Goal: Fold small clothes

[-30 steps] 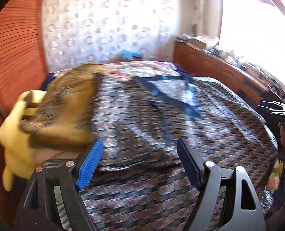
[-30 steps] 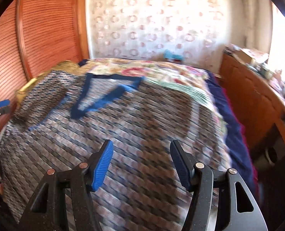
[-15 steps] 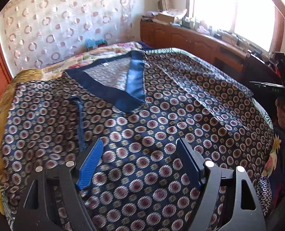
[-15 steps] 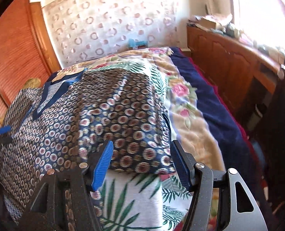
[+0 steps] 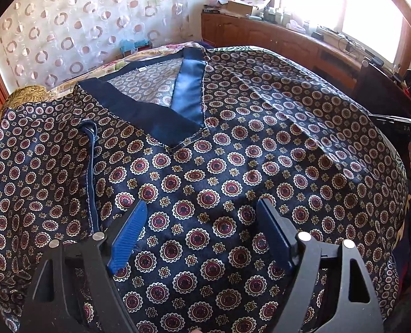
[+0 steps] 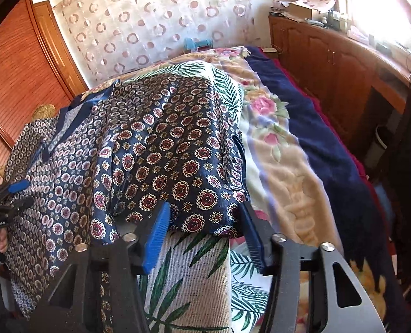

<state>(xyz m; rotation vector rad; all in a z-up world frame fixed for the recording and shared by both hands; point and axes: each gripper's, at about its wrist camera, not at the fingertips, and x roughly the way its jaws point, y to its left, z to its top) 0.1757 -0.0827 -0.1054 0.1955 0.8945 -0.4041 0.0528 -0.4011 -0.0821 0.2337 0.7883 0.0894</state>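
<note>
Two grippers poised over a spread top, no fold started yet.

Both stand wide apart and hold nothing: the left gripper (image 5: 200, 222) hovers over the middle of the top (image 5: 233, 166), whose navy V-neck (image 5: 177, 111) lies ahead of it and whose sleeve seam (image 5: 90, 172) runs just to its left; the right gripper (image 6: 204, 222) has its fingers either side of the top's (image 6: 164, 152) near corner, where the hem hangs over the leaf-print cloth (image 6: 188, 277) below. The floral blanket (image 6: 283, 152) lies to its right. The step in hand looks like choosing grip points. Next, each gripper likely needs to drop to an edge, pinch one layer of the slippery fabric, and carry it across without dragging the rest.
</note>
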